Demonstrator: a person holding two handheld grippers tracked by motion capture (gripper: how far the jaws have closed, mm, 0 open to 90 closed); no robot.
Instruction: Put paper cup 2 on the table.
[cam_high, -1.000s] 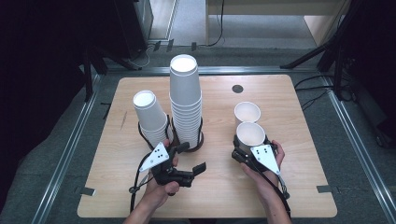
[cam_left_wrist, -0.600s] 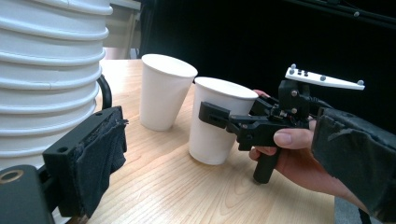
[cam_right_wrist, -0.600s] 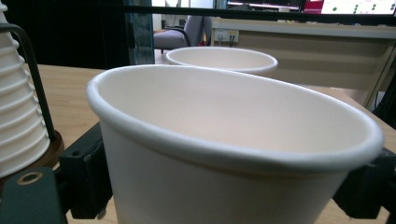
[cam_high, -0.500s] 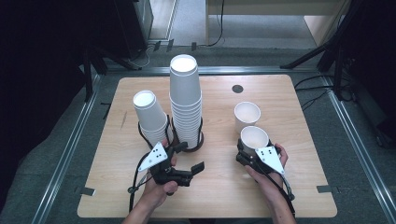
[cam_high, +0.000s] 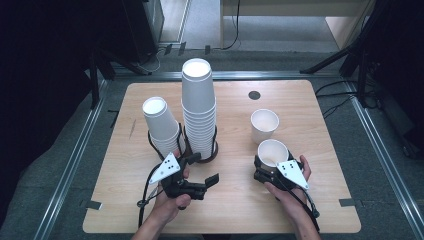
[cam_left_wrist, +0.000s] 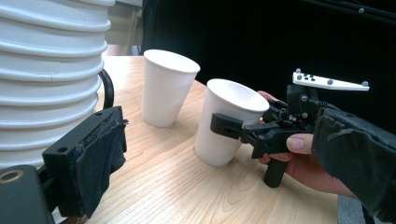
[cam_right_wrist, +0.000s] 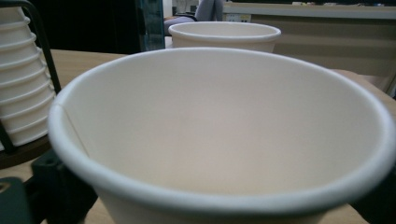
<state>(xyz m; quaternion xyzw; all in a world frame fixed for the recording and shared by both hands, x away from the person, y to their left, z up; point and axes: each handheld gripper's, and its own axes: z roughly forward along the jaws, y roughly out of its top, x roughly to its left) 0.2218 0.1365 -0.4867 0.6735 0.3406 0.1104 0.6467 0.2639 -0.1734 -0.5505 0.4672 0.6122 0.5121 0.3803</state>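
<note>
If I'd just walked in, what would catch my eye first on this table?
Probably the tall stack of white paper cups in a black holder at the table's middle, with a shorter leaning stack to its left. On the right, two single cups stand upright; the right gripper sits around the nearer cup.

No legible text, label, brand, number or sign found on any surface. The white paper cups (cam_high: 273, 153) are plain and unprinted. The light wooden tabletop (cam_high: 235, 210) carries no marking. The dots on the grey three-cornered plates (cam_high: 292, 174) form no readable characters.
</note>
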